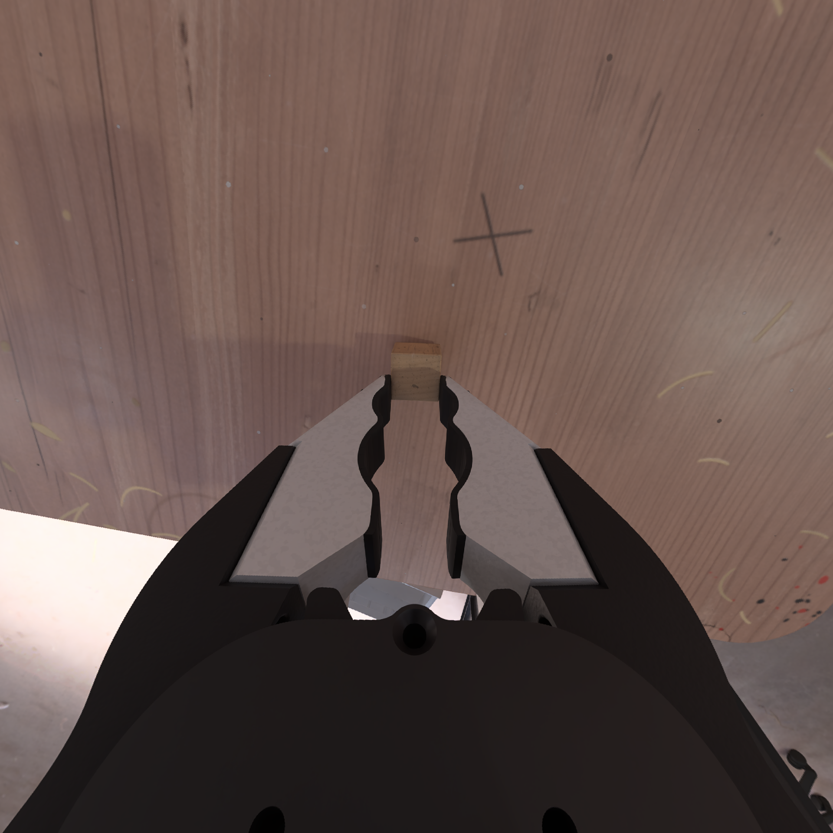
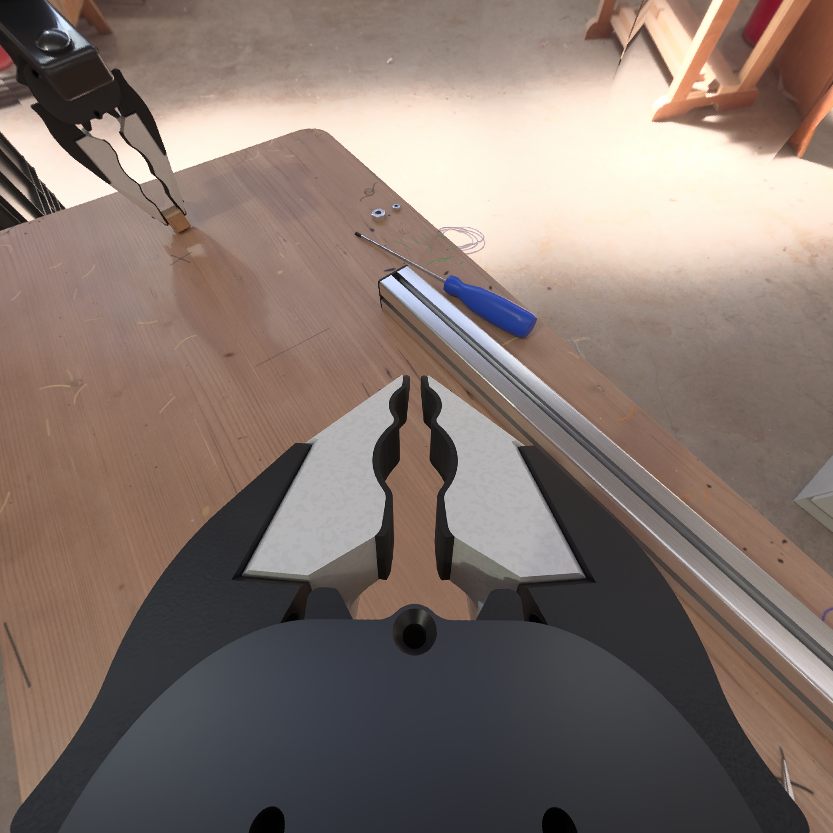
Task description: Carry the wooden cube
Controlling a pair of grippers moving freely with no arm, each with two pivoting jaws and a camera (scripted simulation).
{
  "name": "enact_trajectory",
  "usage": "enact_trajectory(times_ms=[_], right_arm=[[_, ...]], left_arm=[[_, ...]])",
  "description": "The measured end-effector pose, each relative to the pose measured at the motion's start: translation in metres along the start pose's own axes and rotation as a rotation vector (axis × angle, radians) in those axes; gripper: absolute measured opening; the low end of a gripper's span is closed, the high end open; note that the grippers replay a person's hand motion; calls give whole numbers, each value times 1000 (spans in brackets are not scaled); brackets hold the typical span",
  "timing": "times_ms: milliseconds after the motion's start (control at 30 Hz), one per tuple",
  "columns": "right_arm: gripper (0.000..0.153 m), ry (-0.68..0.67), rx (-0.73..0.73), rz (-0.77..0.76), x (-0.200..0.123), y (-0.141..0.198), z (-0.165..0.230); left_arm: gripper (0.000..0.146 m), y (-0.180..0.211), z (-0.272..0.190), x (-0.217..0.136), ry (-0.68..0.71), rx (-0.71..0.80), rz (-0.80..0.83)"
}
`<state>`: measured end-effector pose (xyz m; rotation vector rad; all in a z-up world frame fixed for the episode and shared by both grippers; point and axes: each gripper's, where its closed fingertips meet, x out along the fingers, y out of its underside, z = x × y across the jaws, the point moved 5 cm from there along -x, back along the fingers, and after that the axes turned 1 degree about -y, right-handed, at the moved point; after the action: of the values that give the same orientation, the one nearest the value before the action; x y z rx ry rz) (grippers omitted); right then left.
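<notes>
The wooden cube (image 1: pixel 415 372) is small and pale, and sits between the fingertips of my left gripper (image 1: pixel 415 383), which is shut on it. In the right wrist view the left gripper (image 2: pixel 173 214) shows at the far left of the table with the cube (image 2: pixel 178 220) at its tips, at or just above the tabletop; I cannot tell whether it touches. A pencilled cross (image 1: pixel 492 234) lies on the wood just beyond the cube. My right gripper (image 2: pixel 415 381) hovers over the table's near part, its jaws nearly together and empty.
A long aluminium bar (image 2: pixel 541 383) lies along the table's right edge. A blue-handled screwdriver (image 2: pixel 489 306), two nuts (image 2: pixel 377 214) and a wire loop (image 2: pixel 466 239) lie near its far end. Wooden frames (image 2: pixel 703 67) stand on the floor beyond.
</notes>
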<state>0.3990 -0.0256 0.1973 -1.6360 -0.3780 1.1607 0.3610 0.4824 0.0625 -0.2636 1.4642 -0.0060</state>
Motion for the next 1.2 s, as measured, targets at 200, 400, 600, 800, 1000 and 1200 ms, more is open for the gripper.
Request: enact_trajectory(times_ms=[200, 400, 600, 800, 1000, 1200], right_arm=[[5, -4, -6, 20, 2, 2, 1], [5, -7, -5, 26, 2, 3, 1], [5, -9, -2, 28, 2, 3, 0], [4, -11, -7, 25, -1, 3, 1], [4, -21, -4, 27, -1, 3, 1], [4, -23, -7, 27, -5, 3, 1]], left_arm=[[21, 0, 1, 1, 25, -3, -2], [21, 0, 2, 1, 33, 4, 5], [21, -2, 1, 2, 29, 14, 8], [21, -1, 1, 2, 27, -3, 5], [21, 1, 0, 0, 6, -16, 2], [21, -9, 0, -40, -55, -37, -59]])
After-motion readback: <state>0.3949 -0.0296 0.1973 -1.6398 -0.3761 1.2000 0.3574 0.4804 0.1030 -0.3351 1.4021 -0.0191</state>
